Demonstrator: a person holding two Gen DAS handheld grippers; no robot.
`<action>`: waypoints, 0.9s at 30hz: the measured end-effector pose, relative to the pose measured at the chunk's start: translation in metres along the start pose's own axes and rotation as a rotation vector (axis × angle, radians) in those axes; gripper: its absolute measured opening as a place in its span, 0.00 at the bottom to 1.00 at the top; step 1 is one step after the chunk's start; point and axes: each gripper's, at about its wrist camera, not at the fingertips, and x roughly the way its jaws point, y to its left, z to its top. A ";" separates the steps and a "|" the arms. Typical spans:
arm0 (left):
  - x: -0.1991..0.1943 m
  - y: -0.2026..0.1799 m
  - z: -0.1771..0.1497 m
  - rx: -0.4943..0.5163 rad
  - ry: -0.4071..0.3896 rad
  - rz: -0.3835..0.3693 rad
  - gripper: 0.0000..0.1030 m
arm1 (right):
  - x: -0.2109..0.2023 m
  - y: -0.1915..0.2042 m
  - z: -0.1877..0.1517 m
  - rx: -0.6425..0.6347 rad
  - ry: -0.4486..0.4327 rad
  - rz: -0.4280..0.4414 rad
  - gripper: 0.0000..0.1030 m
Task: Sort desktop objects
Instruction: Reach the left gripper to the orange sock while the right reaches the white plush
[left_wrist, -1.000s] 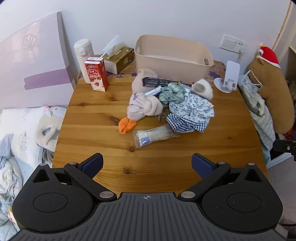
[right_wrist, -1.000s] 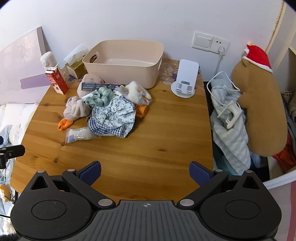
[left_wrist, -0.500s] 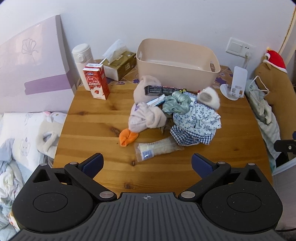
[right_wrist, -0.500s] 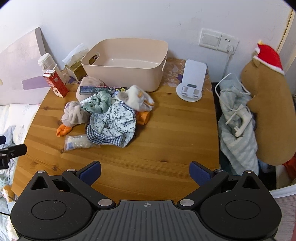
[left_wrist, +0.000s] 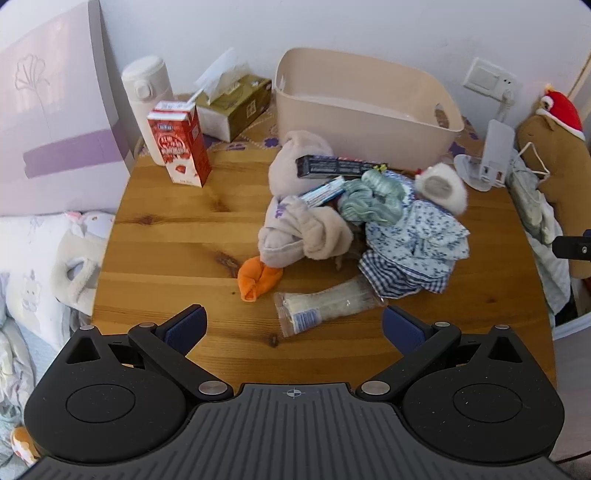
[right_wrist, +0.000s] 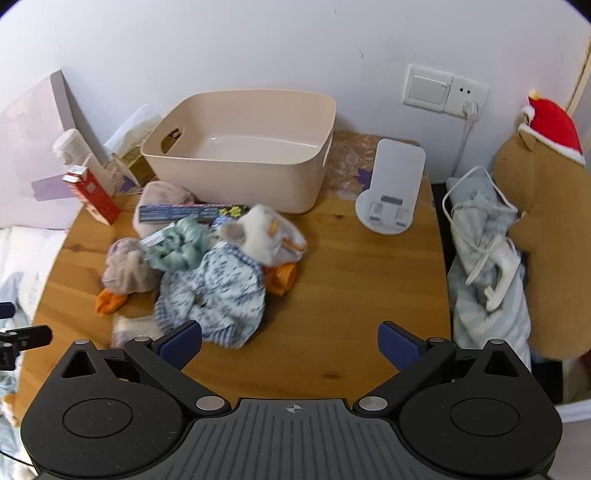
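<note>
Both tools hang above the near edge of the round wooden surface (left_wrist: 177, 236), each with its blue-padded fingers spread wide and nothing between them: the left tool (left_wrist: 293, 326) faces the pile from the near-left, the right tool (right_wrist: 290, 341) from the near-right.

The things to sort lie heaped at the middle of the surface, toward its far edge. Nearest the left tool is a clear plastic packet with a blue label (left_wrist: 325, 304), lying flat and just touching the blue floral and checked cloth (left_wrist: 417, 251). An orange fabric piece (left_wrist: 258, 278) sticks out from under a knotted beige plush bundle (left_wrist: 303, 236). On top rest a long dark printed box (left_wrist: 340, 166), a pale green scrunched cloth (left_wrist: 373, 199) and a white fluffy toy (left_wrist: 441, 186). Behind the pile, against the far edge, stands an empty beige plastic bin (right_wrist: 240, 173), probably where things go.

The risk, as I judge it, is the tangle. Pinching one cloth may drag its neighbours along, and the dark box, balanced on soft things, could slide off. The flat packet gives the fingers little to bite on and may slip. A red milk carton (left_wrist: 181, 147) and a white phone stand (right_wrist: 393, 192) stand upright to either side; a wide sweep could knock them.
</note>
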 end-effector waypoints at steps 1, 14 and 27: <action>0.006 0.003 0.002 -0.002 0.007 -0.004 1.00 | 0.004 0.000 0.003 -0.005 -0.012 -0.004 1.00; 0.090 0.026 0.025 0.054 0.055 0.007 1.00 | 0.076 0.019 0.042 -0.182 -0.136 -0.023 1.00; 0.157 0.034 0.027 0.161 0.076 -0.025 0.77 | 0.138 0.033 0.056 -0.216 -0.110 0.011 0.99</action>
